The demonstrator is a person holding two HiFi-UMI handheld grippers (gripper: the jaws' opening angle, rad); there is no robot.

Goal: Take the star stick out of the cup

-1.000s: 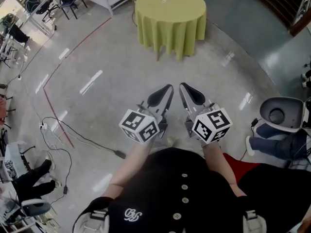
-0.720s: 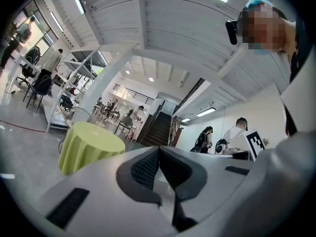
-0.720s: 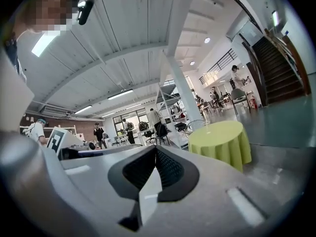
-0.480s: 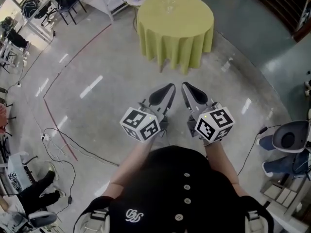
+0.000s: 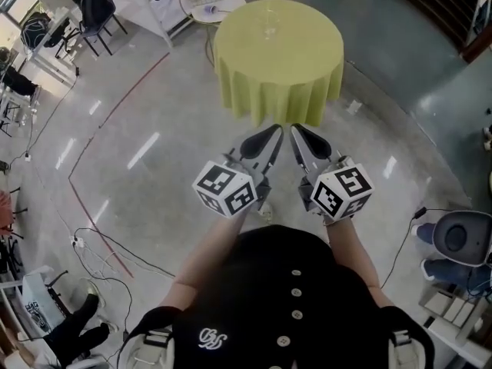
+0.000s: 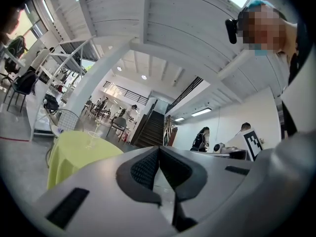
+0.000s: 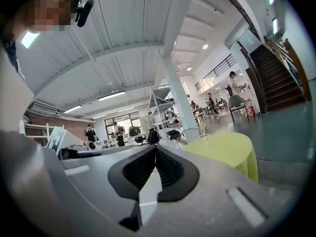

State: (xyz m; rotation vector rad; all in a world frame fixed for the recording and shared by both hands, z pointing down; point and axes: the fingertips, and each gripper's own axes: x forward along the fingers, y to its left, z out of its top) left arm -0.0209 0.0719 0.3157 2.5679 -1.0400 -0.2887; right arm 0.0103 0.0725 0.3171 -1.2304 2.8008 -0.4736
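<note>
This looks like the approach step: the left gripper (image 5: 270,135) and right gripper (image 5: 300,135), jaws closed and empty, are well short of the cup (image 5: 268,21) on the green-clothed bench (image 5: 277,75) at upper centre, so the next move calls for closing in and opening.

An open-plan workshop hall: polished concrete floor (image 5: 138,152), staircase (image 7: 276,78), shelving racks (image 7: 160,103), scattered chairs (image 5: 96,14).

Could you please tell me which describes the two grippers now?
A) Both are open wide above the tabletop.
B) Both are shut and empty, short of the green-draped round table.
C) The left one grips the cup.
B: the left gripper and right gripper show jaws together with nothing between, over the floor before the table.
</note>
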